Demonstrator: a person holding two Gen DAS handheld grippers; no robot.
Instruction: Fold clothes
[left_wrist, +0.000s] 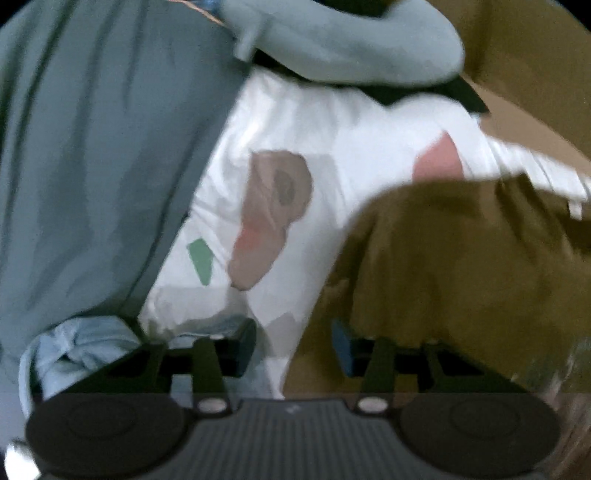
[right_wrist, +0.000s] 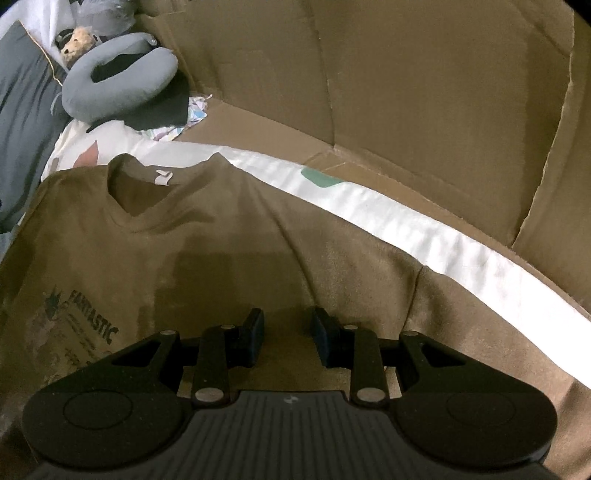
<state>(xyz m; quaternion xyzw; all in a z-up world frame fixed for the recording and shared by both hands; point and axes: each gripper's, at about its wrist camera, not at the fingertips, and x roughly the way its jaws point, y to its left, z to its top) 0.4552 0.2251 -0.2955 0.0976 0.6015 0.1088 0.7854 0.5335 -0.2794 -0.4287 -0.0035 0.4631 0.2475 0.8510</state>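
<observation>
In the left wrist view, the left gripper (left_wrist: 293, 347) is seen with jaws spread and nothing between them, the olive T-shirt (left_wrist: 461, 266) lying just ahead to its right on the white patterned sheet (left_wrist: 295, 122). A clean pinch on the shirt's edge is probably best taken squarely.

In the right wrist view, the right gripper (right_wrist: 288, 339) is held part-open, empty, over the T-shirt, which is spread flat, collar (right_wrist: 147, 192) farthest ahead, print ahead-left.
</observation>
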